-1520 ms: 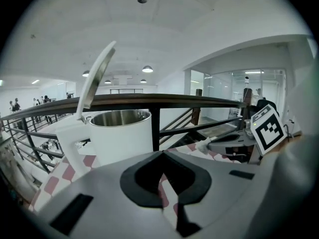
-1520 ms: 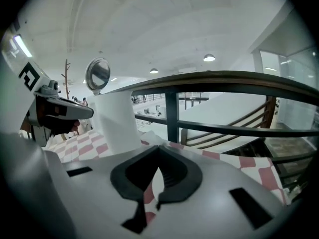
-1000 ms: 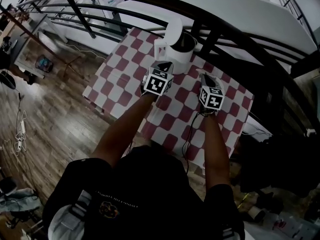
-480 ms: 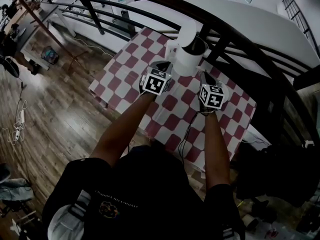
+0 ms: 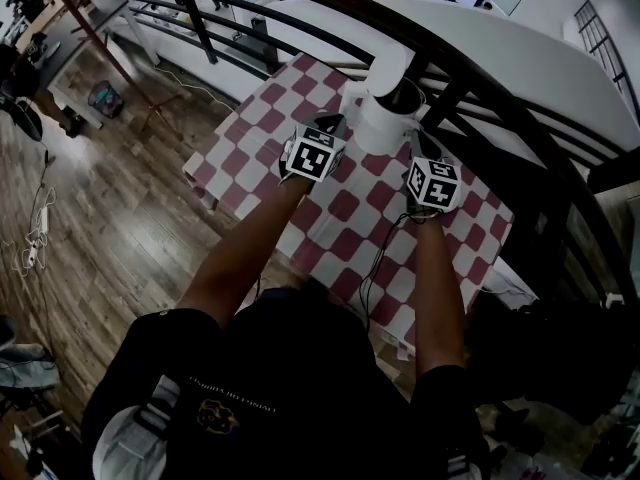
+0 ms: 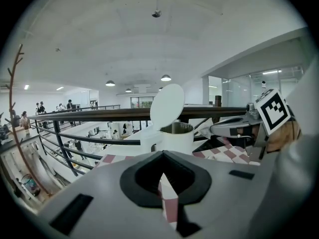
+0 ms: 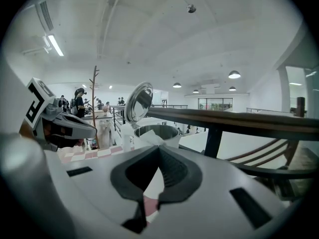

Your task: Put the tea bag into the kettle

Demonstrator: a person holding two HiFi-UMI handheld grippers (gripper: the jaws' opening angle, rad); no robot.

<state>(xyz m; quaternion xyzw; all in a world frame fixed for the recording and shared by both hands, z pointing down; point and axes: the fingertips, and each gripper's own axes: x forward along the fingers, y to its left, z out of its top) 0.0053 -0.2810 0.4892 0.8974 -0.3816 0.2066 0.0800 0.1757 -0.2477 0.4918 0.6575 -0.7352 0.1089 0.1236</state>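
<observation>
The left gripper (image 6: 162,153) has its jaws together and empty over the checked counter (image 5: 345,208). The open-lidded kettle (image 5: 385,118) stands ahead. The right gripper view shows what the head view does not: the tea bag (image 7: 149,136), clamped in the right gripper (image 7: 158,147) jaws near the kettle's rim.

Wood-plank floor (image 5: 120,228) at 9 o'clock; red-and-white checked worktop (image 5: 340,208) at centre; black railing (image 6: 89,115) across 12 o'clock; white ceiling (image 6: 149,34), round lamps (image 6: 166,77); glazed partition (image 6: 234,91).
</observation>
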